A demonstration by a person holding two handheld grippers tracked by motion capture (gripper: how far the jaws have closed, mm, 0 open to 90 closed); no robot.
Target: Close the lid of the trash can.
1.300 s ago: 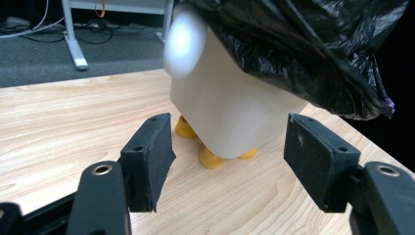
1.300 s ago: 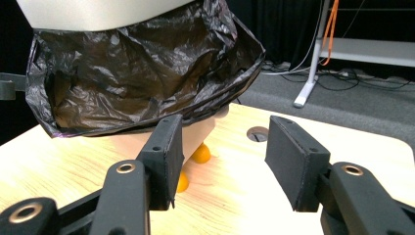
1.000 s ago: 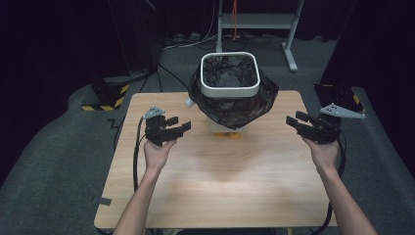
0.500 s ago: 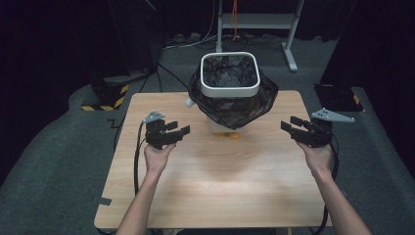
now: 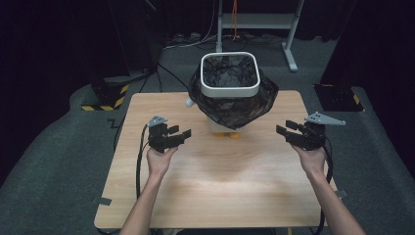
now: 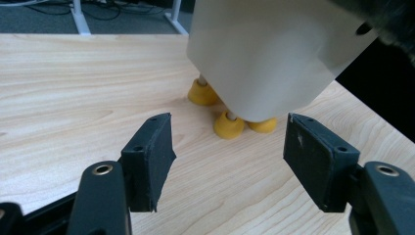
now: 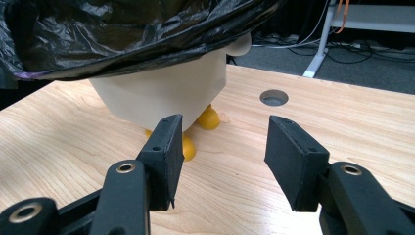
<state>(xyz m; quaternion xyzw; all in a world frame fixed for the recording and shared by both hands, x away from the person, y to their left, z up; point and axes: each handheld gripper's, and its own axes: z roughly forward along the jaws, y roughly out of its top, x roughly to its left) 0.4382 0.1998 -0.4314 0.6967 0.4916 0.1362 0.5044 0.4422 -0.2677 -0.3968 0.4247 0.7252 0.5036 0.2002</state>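
A white, square-mouthed plastic bin (image 5: 230, 88) stood toward the far edge of the pale wooden tabletop (image 5: 220, 186), lined with a crinkled black plastic bag (image 5: 266, 95) whose loose edge draped down over its sides. The bin rested on small rounded yellow feet (image 6: 228, 126), seen under its tapered white body in the left gripper view and again in the right gripper view (image 7: 208, 119).

The left claw (image 5: 183, 135) hung over the tabletop to the left of the bin, pointing toward its base, with its two black jaws standing apart and nothing between them. In the left gripper view the left claw (image 6: 227, 156) framed the yellow feet at a short remove, not touching them.

The right claw (image 5: 284, 128) hung over the right side of the tabletop, aimed inward at the bin, its jaws likewise apart and empty. In the right gripper view the right claw (image 7: 220, 156) faced the bin's lower corner, with a round hole in the tabletop (image 7: 273, 97) beyond it.
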